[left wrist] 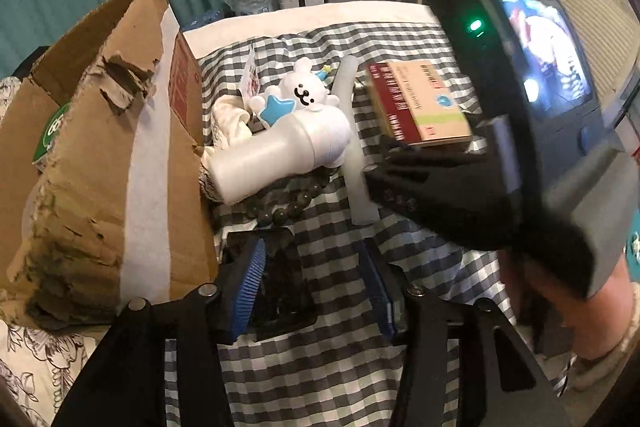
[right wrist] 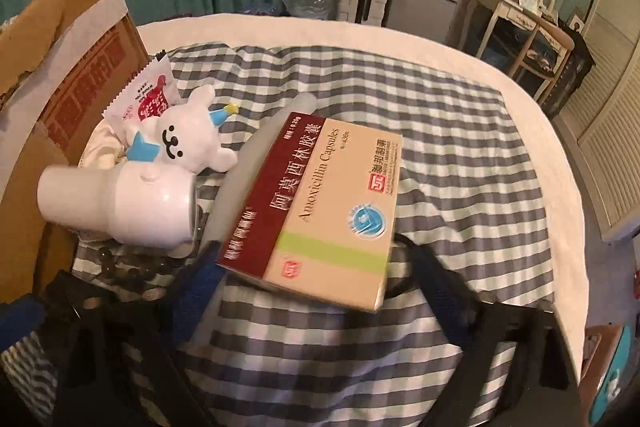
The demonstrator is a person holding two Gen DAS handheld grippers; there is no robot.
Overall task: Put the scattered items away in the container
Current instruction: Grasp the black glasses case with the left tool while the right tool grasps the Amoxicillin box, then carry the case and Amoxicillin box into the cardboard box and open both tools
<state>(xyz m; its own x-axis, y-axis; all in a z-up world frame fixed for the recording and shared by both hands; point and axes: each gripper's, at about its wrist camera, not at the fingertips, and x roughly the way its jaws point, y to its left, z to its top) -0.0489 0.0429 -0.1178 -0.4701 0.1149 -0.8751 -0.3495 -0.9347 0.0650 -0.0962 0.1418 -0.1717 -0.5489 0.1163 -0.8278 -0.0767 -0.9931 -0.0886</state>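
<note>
On the checked bed [right wrist: 460,131] sit 1 capsule box [right wrist: 320,203], 1 white bottle [left wrist: 276,155], 1 plush toy [left wrist: 304,91], 1 sachet [right wrist: 148,99], 1 pale tube [left wrist: 352,155] and 1 bead string [left wrist: 296,199]. The box's long axis runs diagonally toward the far right. The right gripper [right wrist: 316,275] straddles its near end, fingers part open, contact unclear. The left gripper [left wrist: 316,287] gapes halfway around 1 dark flat object [left wrist: 284,283]. 1 cardboard box [left wrist: 100,155] stands at the left; open bed lies to the right.
</note>
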